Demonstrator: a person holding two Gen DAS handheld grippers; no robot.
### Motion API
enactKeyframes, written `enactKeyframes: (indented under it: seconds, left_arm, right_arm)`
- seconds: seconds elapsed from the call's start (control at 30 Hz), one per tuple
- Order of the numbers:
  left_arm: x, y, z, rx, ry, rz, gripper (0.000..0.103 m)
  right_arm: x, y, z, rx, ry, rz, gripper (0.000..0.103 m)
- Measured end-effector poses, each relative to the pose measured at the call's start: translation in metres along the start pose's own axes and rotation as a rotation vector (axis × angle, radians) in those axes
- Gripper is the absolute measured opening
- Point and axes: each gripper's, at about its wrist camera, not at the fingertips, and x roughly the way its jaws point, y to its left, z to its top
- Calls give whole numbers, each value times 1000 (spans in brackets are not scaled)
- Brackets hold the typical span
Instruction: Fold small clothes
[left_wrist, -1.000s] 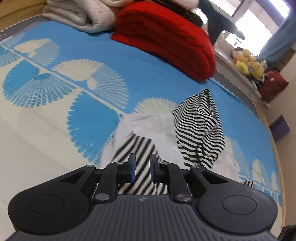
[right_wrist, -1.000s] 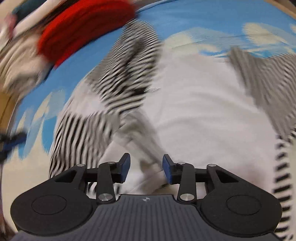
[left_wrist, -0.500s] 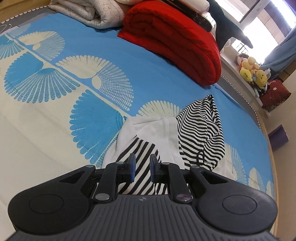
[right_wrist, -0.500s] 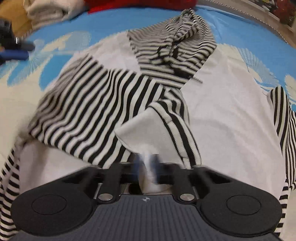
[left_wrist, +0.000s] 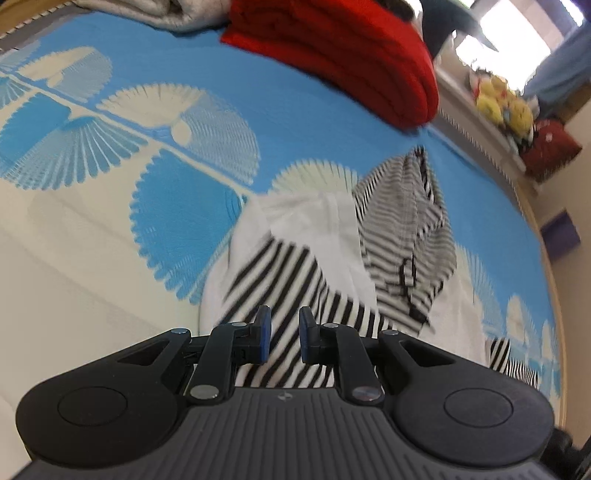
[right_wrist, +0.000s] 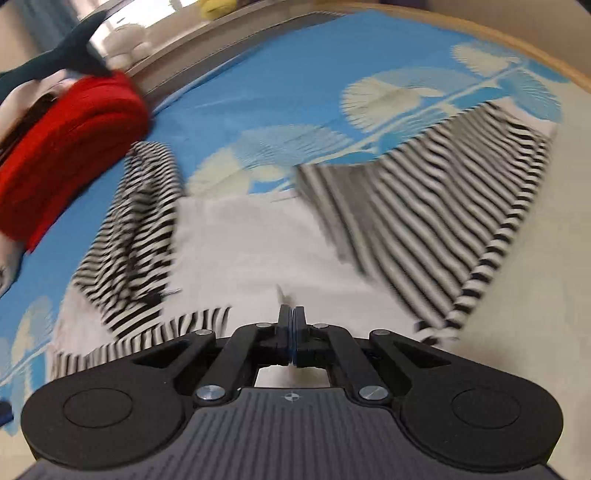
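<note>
The likeliest trouble, as we judge it, is at the right tongs (right_wrist: 291, 321): they are pressed fully together, and a small peak of white cloth rising to their tips suggests they pinch only a thin bit of the hooded top (right_wrist: 240, 251). With so little fabric caught, the cloth could slide out as we carry the fold across. We could also lift just 1 layer, leaving the layer underneath flat on the bed (left_wrist: 295, 122). A fast sweep could drag the whole garment over the sheet and skew it, since nothing pins it down. The left tongs (left_wrist: 282, 334) hover with their pads a narrow gap apart and nothing visibly caught between them, so they are no anchor. The striped sleeve (left_wrist: 280, 280) directly under and ahead of the left tongs could bunch if the body shifts. The sleeve (right_wrist: 424, 221) ahead and to the right of the right tongs lies spread outward and could trail or crumple when folded. The loose hood (right_wrist: 140, 221), ahead and to the left of the right tongs, is rumpled and may end up lumpy inside the fold. The top is white in the body, with black-and-white striped sleeves and hood; it looks soft and thin. It lies spread on the blue, fan-patterned bed just ahead of both tongs, well short of the folded red blanket (left_wrist: 351, 55) farther ahead.
</note>
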Motion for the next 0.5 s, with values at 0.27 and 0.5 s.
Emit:
enactKeyframes:
  seconds: [0.27,0.5]
  left_arm:
    - [11,3,-7,26,49,12,16]
    - [14,3,-5,46,59,24,21]
  right_arm:
    - [24,-2,-5,8,154,64,49]
    - [46,0,-26,5,256,26,15]
